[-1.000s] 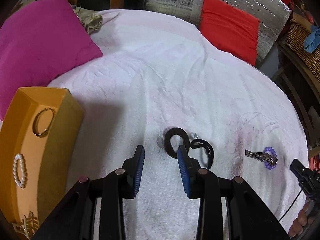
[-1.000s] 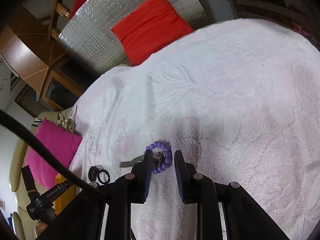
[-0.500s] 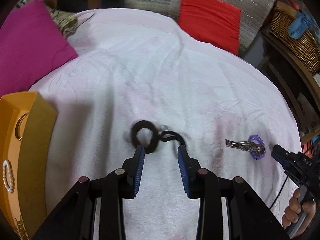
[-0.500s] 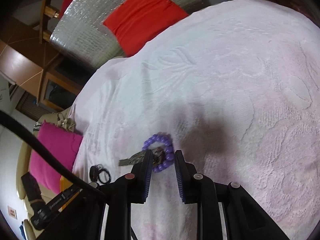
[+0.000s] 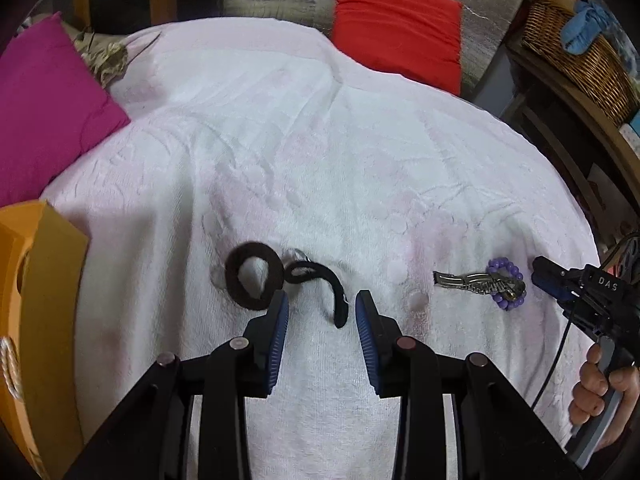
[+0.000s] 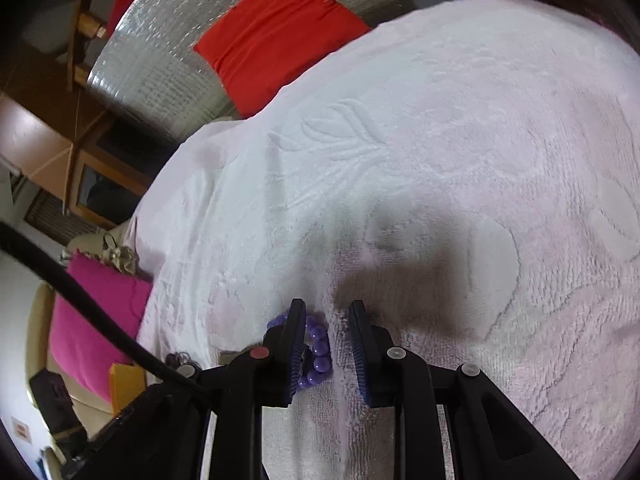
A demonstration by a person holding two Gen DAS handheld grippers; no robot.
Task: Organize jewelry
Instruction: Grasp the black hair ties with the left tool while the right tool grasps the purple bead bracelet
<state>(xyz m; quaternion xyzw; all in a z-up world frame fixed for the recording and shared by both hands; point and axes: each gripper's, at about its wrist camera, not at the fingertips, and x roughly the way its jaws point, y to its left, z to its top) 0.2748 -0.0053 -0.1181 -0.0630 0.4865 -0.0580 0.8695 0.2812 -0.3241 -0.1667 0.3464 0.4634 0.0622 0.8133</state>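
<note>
On the white towel, a thick dark hair band (image 5: 252, 280) and a thin black hair tie (image 5: 320, 284) lie side by side. My left gripper (image 5: 322, 312) is open, its jaws standing either side of the thin tie's end, low over the towel. A purple bead bracelet (image 5: 505, 283) and a metal hair clip (image 5: 468, 280) lie to the right. My right gripper (image 6: 326, 322) is open with the purple bracelet (image 6: 318, 344) partly between its jaws, against the left finger (image 6: 296, 332). An orange box (image 5: 36, 280) at far left holds a pearl bracelet (image 5: 8, 364).
A magenta pillow (image 5: 44, 104) lies at back left and a red pillow (image 5: 396, 24) at the back against silver foil. A wicker basket (image 5: 576, 36) stands on a shelf at right. The right gripper's body (image 5: 588, 292) and hand show at the left view's right edge.
My left gripper moved right, from the thick band to straddle the thin tie. My right gripper moved forward, so the purple bracelet is now partly between its jaws.
</note>
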